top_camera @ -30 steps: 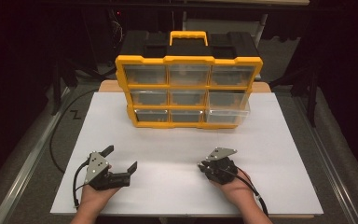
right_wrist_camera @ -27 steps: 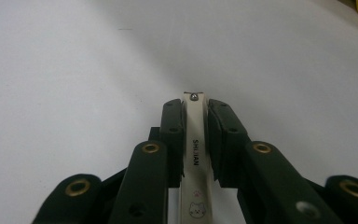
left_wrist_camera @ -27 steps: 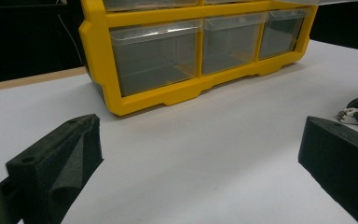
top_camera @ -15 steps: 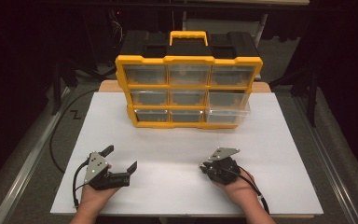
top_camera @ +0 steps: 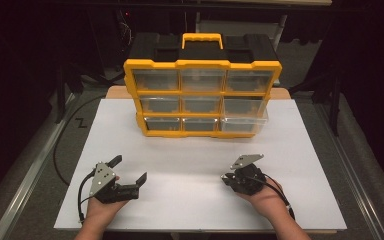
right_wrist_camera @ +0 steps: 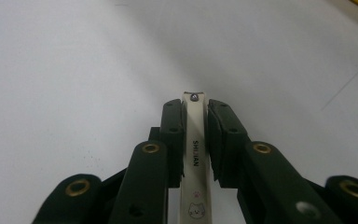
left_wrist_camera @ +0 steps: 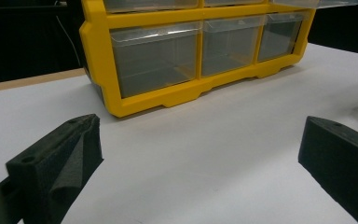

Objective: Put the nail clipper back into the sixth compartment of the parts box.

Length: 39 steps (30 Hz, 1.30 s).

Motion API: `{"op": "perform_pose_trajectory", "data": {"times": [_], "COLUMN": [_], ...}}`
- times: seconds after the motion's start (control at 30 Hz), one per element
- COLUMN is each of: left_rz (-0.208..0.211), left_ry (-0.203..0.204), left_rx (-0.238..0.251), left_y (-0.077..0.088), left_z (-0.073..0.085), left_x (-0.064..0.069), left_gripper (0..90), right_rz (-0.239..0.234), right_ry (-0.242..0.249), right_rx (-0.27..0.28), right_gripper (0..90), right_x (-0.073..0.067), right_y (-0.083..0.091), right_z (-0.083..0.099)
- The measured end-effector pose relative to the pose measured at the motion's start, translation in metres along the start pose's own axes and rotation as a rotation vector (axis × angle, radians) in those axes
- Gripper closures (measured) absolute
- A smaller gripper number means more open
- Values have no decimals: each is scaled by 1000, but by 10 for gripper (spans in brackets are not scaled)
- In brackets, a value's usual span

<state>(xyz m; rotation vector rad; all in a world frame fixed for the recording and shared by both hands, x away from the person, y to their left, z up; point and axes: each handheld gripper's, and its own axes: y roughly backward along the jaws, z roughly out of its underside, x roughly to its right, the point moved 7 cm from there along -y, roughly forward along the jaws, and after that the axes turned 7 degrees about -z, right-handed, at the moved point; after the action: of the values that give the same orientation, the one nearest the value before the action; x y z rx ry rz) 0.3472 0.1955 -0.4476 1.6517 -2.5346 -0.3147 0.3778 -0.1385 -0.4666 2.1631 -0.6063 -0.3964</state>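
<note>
The right gripper [top_camera: 228, 178] sits low over the white board [top_camera: 190, 160], on the near right side, and its jaws are pressed in on a slim cream-coloured nail clipper [right_wrist_camera: 196, 140]. In the right gripper view the clipper stands edge-on between the two black pads, its riveted tip poking out just past them, small lettering and a little cat face printed along its top. The pads touch it on both sides; it is pinched firmly, just above the white surface.

Over on the near left, the left gripper [top_camera: 129, 171] rests in the person's hand with its jaws spread wide, nothing between them. In its own view the two black pads [left_wrist_camera: 60, 163] stand far apart at the frame's edges, bare board in the gap.

Well beyond both grippers, at the far middle of the board, stands the yellow-framed organizer case [top_camera: 202, 85], upright, black-bodied with a yellow handle on top, three rows of three clear drawers facing the person. The bottom-right drawer [top_camera: 244, 123] juts out past its neighbours, partly pulled open. The two grippers are well apart from each other.
</note>
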Motion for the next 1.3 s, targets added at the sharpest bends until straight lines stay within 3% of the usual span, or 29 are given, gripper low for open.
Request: {"op": "perform_pose_trajectory", "data": {"times": [0.53,1.3], "left_rz": [7,17], "left_ry": [-1,-22], "left_rx": [10,24], "left_y": [0,0], "left_z": [0,0], "left_x": [1,3], "left_gripper": [3,3], "right_rz": [-21,-67], "right_ry": [3,16], "right_rx": [-108,-223], "right_gripper": [794,794], "right_x": [11,18], "right_y": [15,32], "right_z": [12,13]}}
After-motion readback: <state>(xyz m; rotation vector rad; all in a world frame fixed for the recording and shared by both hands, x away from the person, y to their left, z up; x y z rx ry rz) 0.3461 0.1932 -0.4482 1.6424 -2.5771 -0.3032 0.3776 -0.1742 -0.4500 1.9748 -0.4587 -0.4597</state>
